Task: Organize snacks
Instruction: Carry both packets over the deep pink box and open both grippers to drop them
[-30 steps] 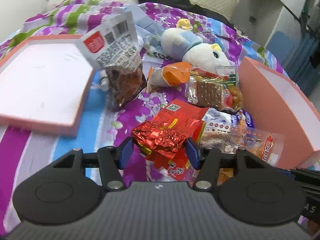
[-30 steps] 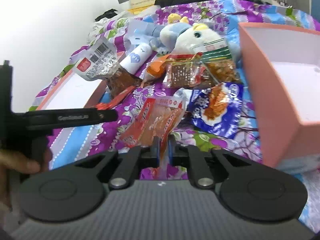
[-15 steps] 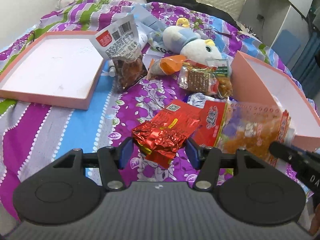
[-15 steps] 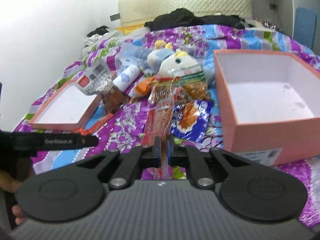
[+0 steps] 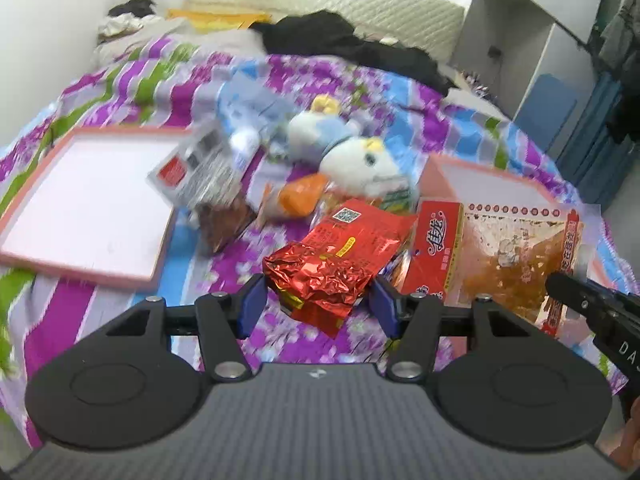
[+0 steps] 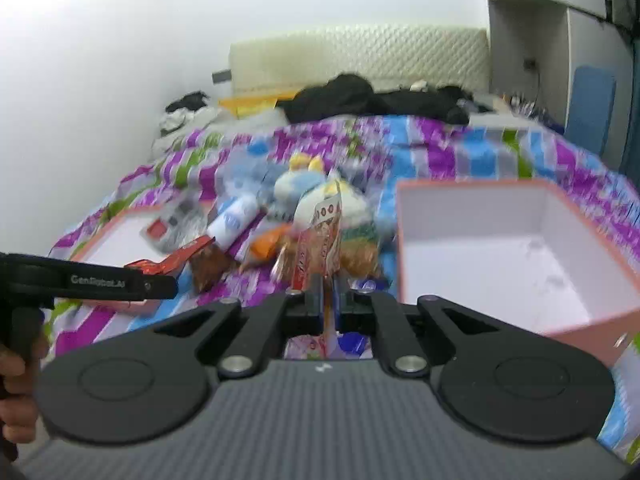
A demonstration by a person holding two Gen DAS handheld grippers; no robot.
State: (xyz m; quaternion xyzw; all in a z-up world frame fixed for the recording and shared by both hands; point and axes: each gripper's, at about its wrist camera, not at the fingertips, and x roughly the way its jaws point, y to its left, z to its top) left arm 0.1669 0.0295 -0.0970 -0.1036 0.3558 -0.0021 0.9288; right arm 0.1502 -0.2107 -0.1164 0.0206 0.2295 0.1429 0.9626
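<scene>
My left gripper (image 5: 320,304) is shut on a crinkled red foil snack packet (image 5: 340,256), which it holds off the bed by its sides between the blue pads. My right gripper (image 6: 328,304) is shut on the lower edge of a flat clear packet with red ends (image 6: 320,240), held upright. That packet also shows at the right of the left wrist view (image 5: 504,256), beside the red one. An open pink box (image 6: 500,248) with a white, bare inside stands on the bed, to the right of the right gripper.
The pink lid (image 5: 80,208) lies upturned at the left. Between lid and box lie a white-labelled packet of brown snacks (image 5: 208,184), an orange packet (image 5: 300,196), a plush toy (image 5: 352,152) and a white bottle (image 6: 234,220). Black clothes and a headboard are beyond.
Both grippers have risen from the bed with their packets still gripped. The right view has tilted up, and the pile and box now lie farther below.
</scene>
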